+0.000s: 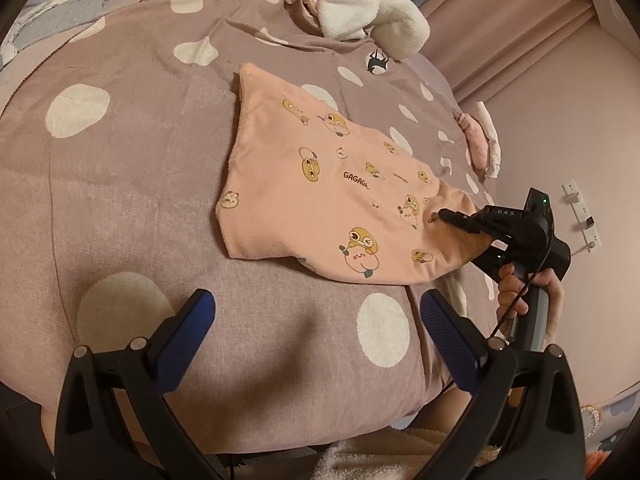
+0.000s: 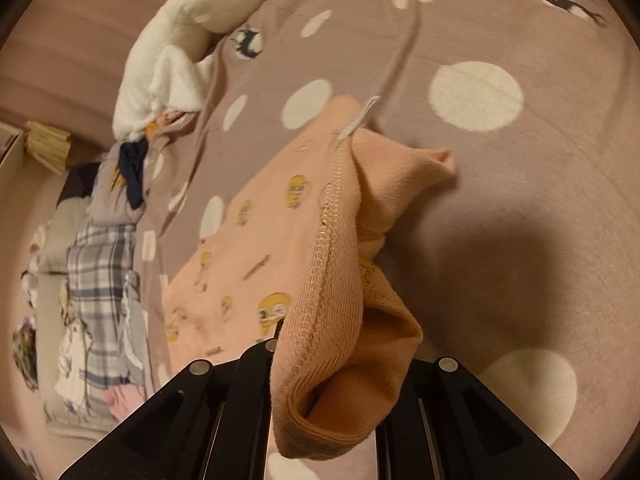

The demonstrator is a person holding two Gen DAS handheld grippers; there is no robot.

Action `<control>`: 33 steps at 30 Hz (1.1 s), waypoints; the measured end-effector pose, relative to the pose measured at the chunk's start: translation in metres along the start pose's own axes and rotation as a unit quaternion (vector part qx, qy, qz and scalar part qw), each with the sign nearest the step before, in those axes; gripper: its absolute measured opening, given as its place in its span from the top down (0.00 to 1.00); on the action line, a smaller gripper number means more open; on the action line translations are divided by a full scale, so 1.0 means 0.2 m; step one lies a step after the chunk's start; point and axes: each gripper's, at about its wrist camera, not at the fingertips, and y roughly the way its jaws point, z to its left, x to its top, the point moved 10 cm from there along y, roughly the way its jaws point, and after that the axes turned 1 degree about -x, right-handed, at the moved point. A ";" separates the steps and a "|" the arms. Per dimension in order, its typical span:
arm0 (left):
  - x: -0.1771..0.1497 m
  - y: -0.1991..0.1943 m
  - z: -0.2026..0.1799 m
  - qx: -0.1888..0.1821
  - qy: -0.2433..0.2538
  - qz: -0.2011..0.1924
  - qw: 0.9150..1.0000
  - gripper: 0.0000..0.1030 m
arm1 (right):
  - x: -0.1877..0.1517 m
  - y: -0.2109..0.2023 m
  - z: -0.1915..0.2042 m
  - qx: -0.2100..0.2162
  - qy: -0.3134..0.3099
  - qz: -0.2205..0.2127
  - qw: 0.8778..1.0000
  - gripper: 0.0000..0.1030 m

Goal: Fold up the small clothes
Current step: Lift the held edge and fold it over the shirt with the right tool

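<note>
Here the peach cartoon-print garment (image 1: 320, 184) lies flat, one corner bunched.

Left gripper (image 1: 318, 322) — black frame, blue pads (image 1: 450, 344).

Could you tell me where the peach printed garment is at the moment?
The peach garment lies on the dotted bedspread, right of centre in the left wrist view, its right edge pinched by the right gripper.

Dim, warm indoor light; soft shadows are cast on the bedspread (image 1: 160, 184) near the lens. Fisheye edges are curved, vignetted and blurred.
</note>
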 end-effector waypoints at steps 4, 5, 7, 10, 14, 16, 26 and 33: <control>0.01 -0.03 0.01 -0.006 -0.006 -0.009 1.000 0.01 | 0.00 -0.01 0.05 -0.010 -0.025 -0.005 1.000 0.89; 0.02 -0.04 0.01 -0.005 -0.007 -0.015 1.000 0.01 | -0.01 -0.01 0.06 -0.010 -0.029 -0.005 1.000 0.89; 0.03 -0.06 0.03 0.001 -0.009 -0.027 1.000 0.01 | -0.01 -0.01 0.08 -0.011 -0.035 -0.005 0.999 0.89; 0.04 -0.08 0.04 0.002 -0.013 -0.037 0.999 0.01 | -0.02 -0.01 0.12 -0.016 -0.049 -0.006 0.999 0.89; 0.05 -0.09 0.04 -0.004 -0.017 -0.040 0.999 0.01 | -0.03 -0.01 0.15 -0.019 -0.062 -0.008 0.998 0.89; 0.04 -0.09 0.04 0.000 -0.015 -0.042 0.999 0.01 | -0.03 0.00 0.17 -0.017 -0.067 -0.007 0.998 0.89; 0.03 -0.09 0.07 0.007 -0.017 -0.041 0.999 0.01 | -0.09 0.04 0.35 -0.008 -0.118 0.001 0.993 0.89; 0.03 -0.11 0.12 0.019 -0.023 -0.044 0.999 0.01 | -0.17 0.10 0.48 -0.008 -0.168 0.007 0.986 0.89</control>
